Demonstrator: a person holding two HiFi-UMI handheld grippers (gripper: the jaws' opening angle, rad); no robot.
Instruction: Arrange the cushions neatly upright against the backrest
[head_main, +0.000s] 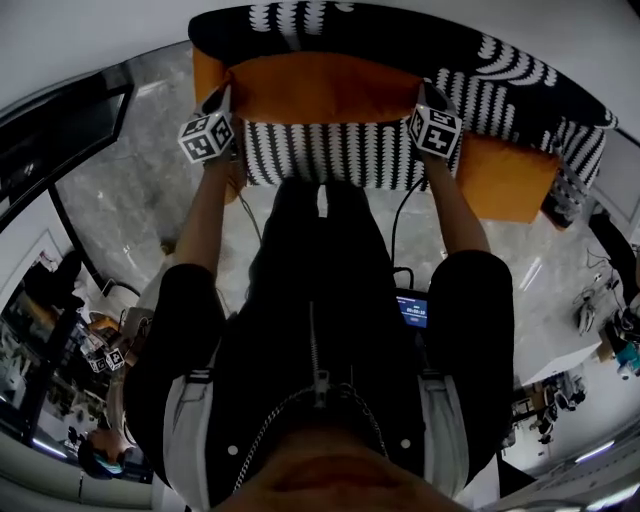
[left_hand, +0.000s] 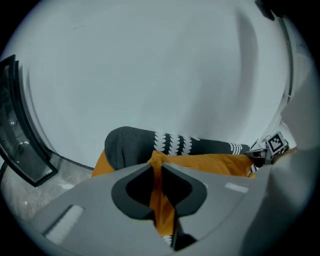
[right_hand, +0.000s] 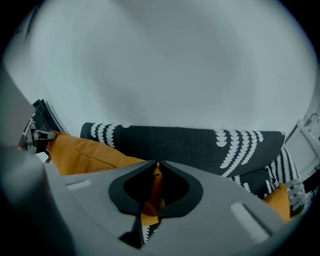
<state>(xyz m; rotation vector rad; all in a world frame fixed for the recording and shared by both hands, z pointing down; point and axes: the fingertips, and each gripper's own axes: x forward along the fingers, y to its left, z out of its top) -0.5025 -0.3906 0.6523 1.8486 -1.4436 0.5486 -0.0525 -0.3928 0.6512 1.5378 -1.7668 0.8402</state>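
Orange fabric cushion (head_main: 325, 88) stands up at 12 o'clock in the head view, in front of the dark sofa backrest with white marks (head_main: 400, 40). The left hand-held gripper (head_main: 218, 100) is pinched tight on the cushion's top left corner. The right hand-held gripper (head_main: 428, 96) is pinched tight on its top right corner. Each gripper view shows a thin fold of orange cloth squeezed between the closed jaws. I think two corners are held so the cushion hangs flat and straight and can be set against the backrest without flopping.

A second orange cushion (head_main: 510, 178) lies at 2 o'clock, lower and tipped, and no gripper touches it. It likely needs standing up too.

The black-and-white striped part (head_main: 330, 155) just below the held cushion may be the seat or another cushion; I cannot tell. It hides the cushion's bottom edge, so I cannot see if that edge rests on anything. The person's body covers the sofa's front.
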